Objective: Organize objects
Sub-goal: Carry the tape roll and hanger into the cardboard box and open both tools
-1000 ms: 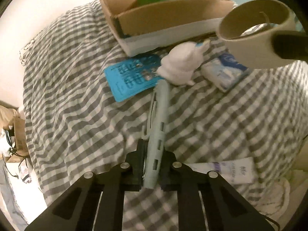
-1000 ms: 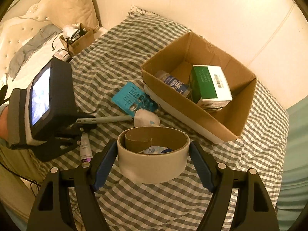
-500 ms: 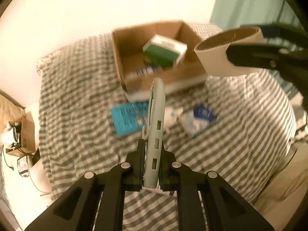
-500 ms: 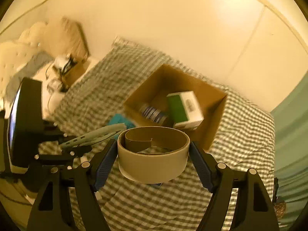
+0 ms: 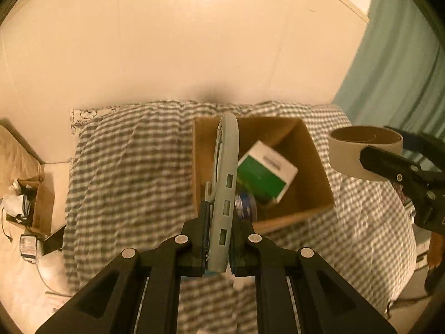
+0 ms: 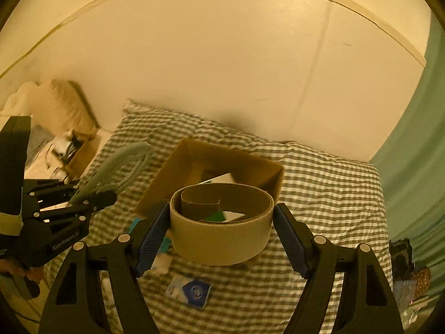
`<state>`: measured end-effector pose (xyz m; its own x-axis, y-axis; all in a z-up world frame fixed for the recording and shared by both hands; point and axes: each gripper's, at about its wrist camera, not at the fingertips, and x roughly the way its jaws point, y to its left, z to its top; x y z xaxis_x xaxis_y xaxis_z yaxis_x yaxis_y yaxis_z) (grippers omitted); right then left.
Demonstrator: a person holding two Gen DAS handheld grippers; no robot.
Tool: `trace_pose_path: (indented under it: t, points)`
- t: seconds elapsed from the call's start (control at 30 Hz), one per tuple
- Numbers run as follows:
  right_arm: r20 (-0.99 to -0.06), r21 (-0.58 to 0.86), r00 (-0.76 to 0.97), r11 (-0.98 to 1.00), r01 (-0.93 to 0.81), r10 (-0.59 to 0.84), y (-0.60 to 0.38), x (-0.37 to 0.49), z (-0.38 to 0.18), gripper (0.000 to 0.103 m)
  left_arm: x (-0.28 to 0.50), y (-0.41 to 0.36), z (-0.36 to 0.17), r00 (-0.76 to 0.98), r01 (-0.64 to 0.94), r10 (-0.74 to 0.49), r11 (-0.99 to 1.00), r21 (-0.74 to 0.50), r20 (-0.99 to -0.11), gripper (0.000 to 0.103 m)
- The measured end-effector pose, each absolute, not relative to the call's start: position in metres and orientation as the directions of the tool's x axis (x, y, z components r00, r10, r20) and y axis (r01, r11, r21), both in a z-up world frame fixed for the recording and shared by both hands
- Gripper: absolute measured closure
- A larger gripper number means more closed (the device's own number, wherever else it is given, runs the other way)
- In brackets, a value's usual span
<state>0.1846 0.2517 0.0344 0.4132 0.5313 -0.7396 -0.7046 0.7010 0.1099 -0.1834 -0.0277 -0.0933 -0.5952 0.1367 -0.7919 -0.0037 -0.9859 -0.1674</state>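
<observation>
My left gripper (image 5: 219, 246) is shut on a long pale grey-blue plastic tool (image 5: 225, 183) and holds it high above the bed, its tip over the open cardboard box (image 5: 314, 150). The box holds a green and white carton (image 5: 264, 171) and a blue-labelled item (image 5: 246, 204). My right gripper (image 6: 221, 229) is shut on a wide roll of tan tape (image 6: 221, 233), raised above the bed in front of the box (image 6: 250, 164). The left gripper and tool also show in the right wrist view (image 6: 111, 167). The tape shows at the right of the left wrist view (image 5: 358, 150).
A blue and white packet (image 6: 192, 290) and a white object (image 6: 162, 263) lie on the checked bedspread (image 6: 319, 183) below the tape. A wall stands behind the bed and a green curtain (image 6: 417, 153) hangs at the right. A small box of clutter (image 5: 27, 203) sits at the left.
Both grippers have risen well above the bed and tilted up toward the wall, each keeping its grip. The box now lies under the tool tip, and the bed items have dropped low in view.
</observation>
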Motion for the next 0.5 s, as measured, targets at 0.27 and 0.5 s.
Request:
trace_pose_path:
  t: [0.27, 0.5]
  points:
    - [-0.765, 0.141, 0.409, 0.749, -0.647, 0.497, 0.275, 0.239, 0.004, 0.028, -0.228, -0.025, -0.112, -0.633, 0.015, 0.143, -0.980, -0.196, -0.761, 0.092]
    - [-0.783, 0.168, 0.380, 0.756, -0.633, 0.492, 0.293, 0.270, -0.026, 0.028, -0.256, -0.004, -0.136, -0.597, -0.022, 0.150, -0.985, -0.170, -0.788, 0.092]
